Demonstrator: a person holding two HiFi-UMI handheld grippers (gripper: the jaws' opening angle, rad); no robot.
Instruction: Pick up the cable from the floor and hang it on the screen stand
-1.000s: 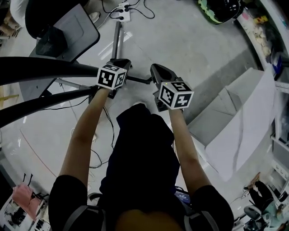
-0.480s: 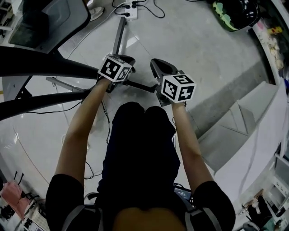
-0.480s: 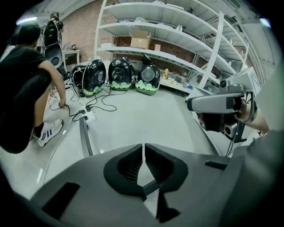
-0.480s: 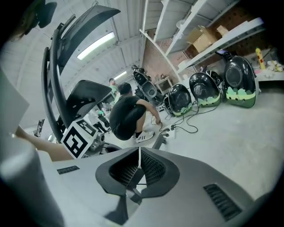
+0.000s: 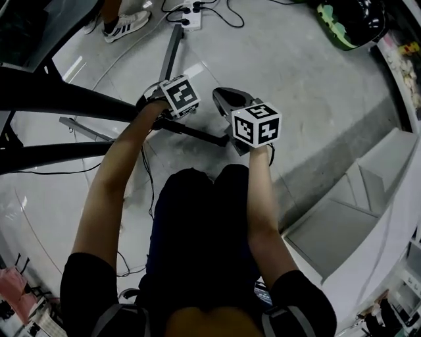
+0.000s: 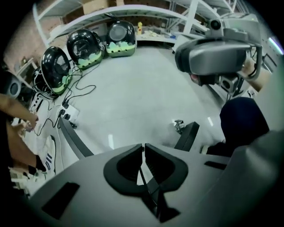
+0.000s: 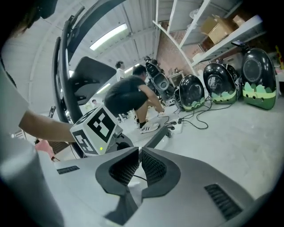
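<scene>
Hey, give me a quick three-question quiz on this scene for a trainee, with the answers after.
1. True or false: the left claw is shut.
2. The white power strip lies on: A) the floor, B) a shelf, C) a chair.
3. Fill in: the jaws of the right claw stand ___.
Key: 1 true; 2 A; 3 together, that is, shut.
</scene>
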